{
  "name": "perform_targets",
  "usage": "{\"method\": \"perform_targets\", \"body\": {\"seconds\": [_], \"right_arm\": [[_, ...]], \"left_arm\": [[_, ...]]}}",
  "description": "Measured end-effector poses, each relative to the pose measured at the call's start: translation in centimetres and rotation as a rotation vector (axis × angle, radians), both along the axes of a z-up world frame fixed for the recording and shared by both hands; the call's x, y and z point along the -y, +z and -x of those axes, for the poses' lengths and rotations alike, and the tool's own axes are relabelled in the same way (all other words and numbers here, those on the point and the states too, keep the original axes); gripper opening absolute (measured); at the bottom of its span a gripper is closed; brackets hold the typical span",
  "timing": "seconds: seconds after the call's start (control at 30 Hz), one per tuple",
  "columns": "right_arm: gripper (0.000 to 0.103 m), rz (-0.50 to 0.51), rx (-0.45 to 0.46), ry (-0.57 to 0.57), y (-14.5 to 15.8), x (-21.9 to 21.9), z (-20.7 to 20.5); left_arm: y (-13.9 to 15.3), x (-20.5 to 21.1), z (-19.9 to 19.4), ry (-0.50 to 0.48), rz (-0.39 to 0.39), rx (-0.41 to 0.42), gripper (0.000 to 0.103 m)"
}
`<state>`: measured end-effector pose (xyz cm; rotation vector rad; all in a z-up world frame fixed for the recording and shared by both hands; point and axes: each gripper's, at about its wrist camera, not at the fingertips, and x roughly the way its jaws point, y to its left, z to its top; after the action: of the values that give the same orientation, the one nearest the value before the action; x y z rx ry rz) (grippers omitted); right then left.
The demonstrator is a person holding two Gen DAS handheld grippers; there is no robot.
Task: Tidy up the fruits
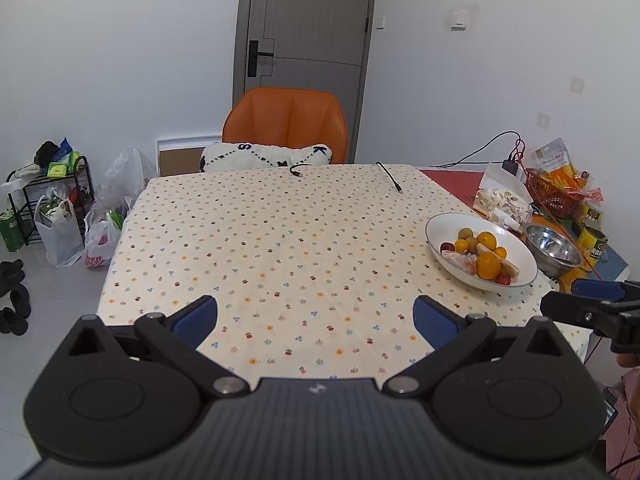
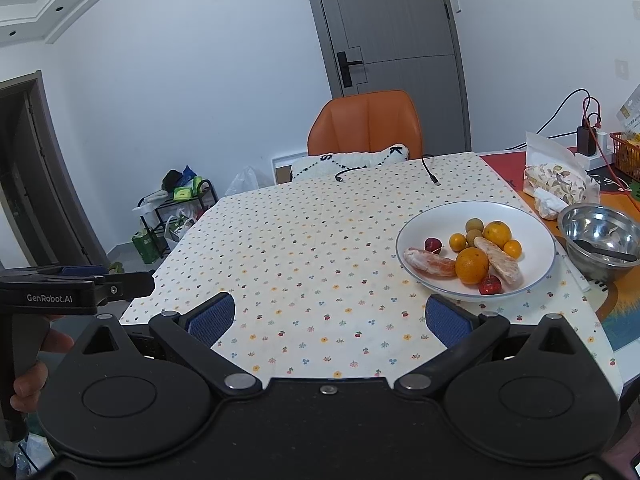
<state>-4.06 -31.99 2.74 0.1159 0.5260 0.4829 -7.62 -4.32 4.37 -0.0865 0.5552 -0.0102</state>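
Observation:
A white bowl [image 2: 536, 216] stands on the right part of the flower-print tablecloth [image 2: 320, 248]. It holds oranges [image 2: 472, 266], small yellow fruits [image 2: 458, 241], red fruits [image 2: 490, 285] and peeled citrus pieces [image 2: 430, 262]. The bowl also shows in the left wrist view [image 1: 444, 228]. My left gripper [image 1: 316, 318] is open and empty above the near table edge, left of the bowl. My right gripper [image 2: 330, 318] is open and empty, with the bowl just ahead of its right finger. Each gripper shows at the edge of the other's view.
A steel bowl [image 2: 600, 236] with a dark utensil stands right of the white bowl. Snack bags [image 2: 556, 184], a red basket [image 1: 552, 196], cans [image 1: 594, 236] and a charger with cables crowd the right side. Two cable ends [image 1: 390, 178] lie at the far edge. An orange chair [image 1: 286, 124] stands behind.

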Motion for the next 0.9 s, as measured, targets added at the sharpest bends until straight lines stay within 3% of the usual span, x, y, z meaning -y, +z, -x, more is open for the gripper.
{"method": "perform_targets", "body": {"seconds": [0.9], "right_arm": [[0.103, 0.013, -0.003, -0.003, -0.31, -0.10, -0.05]], "left_arm": [[-0.19, 0.25, -0.03, -0.018, 0.012, -0.003, 0.103]]}}
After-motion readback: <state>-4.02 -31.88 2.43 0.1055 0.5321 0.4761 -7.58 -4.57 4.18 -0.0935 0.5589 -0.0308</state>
